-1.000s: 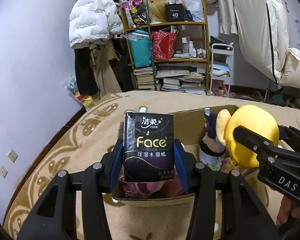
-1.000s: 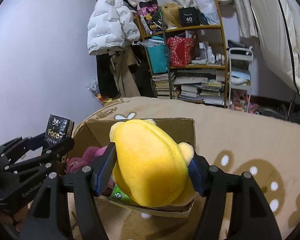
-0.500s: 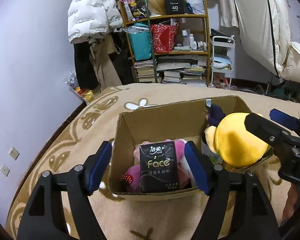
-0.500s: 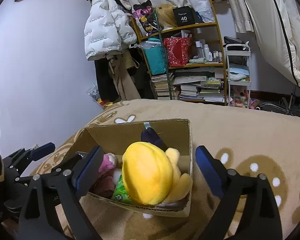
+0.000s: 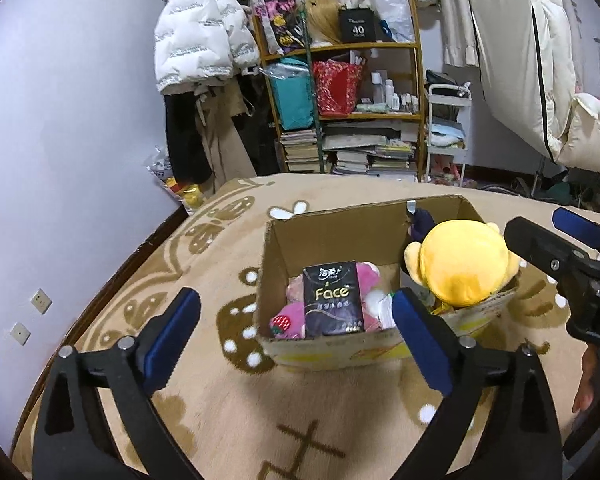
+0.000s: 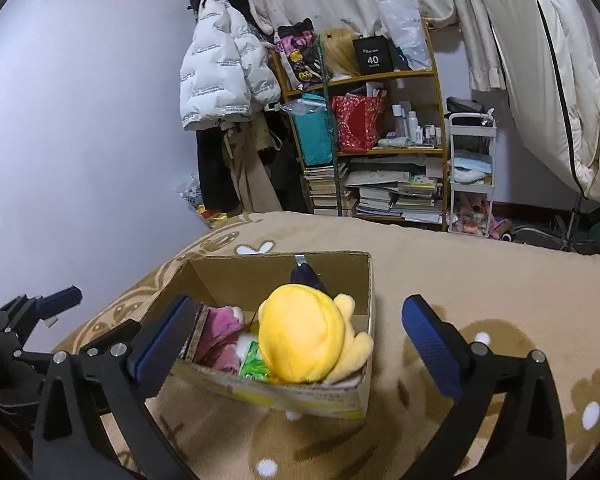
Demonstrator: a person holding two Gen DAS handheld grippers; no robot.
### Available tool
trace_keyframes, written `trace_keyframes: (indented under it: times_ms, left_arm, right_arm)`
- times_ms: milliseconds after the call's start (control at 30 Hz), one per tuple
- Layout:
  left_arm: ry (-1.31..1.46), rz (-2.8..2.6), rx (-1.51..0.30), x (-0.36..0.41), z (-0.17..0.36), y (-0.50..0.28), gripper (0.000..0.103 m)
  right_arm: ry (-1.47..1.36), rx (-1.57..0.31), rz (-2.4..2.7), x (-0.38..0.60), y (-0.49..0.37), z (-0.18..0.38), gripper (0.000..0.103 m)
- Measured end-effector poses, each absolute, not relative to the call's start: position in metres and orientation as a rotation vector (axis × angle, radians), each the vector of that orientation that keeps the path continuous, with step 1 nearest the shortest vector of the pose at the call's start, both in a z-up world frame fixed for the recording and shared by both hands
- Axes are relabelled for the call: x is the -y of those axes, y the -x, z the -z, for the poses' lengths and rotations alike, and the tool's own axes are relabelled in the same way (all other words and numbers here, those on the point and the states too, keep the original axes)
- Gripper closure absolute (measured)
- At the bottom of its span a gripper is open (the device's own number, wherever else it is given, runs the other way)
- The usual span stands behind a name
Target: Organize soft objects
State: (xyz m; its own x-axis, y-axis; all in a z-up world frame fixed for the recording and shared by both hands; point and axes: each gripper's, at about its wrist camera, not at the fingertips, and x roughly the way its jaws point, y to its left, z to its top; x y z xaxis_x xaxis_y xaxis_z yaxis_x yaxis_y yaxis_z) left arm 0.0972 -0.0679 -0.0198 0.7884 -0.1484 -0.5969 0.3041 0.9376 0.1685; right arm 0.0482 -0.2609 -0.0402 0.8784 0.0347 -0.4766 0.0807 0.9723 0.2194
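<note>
You are holding your left gripper (image 5: 296, 320) with its jaws spread wide; they have just been opening, and nothing is sitting between the blue pads. The black tissue pack (image 5: 332, 300) is standing upright inside the cardboard box (image 5: 324, 236), beyond the fingertips and clear of both pads, leaning against a pink plush toy (image 5: 364, 280) at the box's near wall. From this view the pack is appearing between the two fingers, but it is lying well past them, down in the box.

Your right gripper (image 6: 296, 336) is also standing fully spread, its jaws having just been opening, and it is gripping nothing. The yellow plush toy (image 6: 304, 336) is resting in the right end of the box, its rounded back bulging above the rim, with a dark purple part behind it against the far wall. It is sitting between the two blue pads as you look along them, yet touching neither; the left pad is overlapping the box's left wall in the picture and the right pad is hanging over the beige carpet (image 6: 480, 272) outside the box. A green packet (image 6: 254, 364) is showing beside the yellow toy, just inside the near wall.

In the left wrist view your right gripper's fingers are reaching in from the right edge, just beside the yellow toy and apart from it. The box is sitting on the patterned carpet.
</note>
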Motion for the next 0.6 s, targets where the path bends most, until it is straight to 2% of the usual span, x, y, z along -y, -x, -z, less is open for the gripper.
trace_keyframes:
  times_ms: [600]
  left_arm:
    - [-0.247,0.212,-0.523,0.028,-0.028,-0.019,0.003]
  right_arm:
    - [-0.108,-0.427,0.033,0.235,0.023,-0.004,0.0]
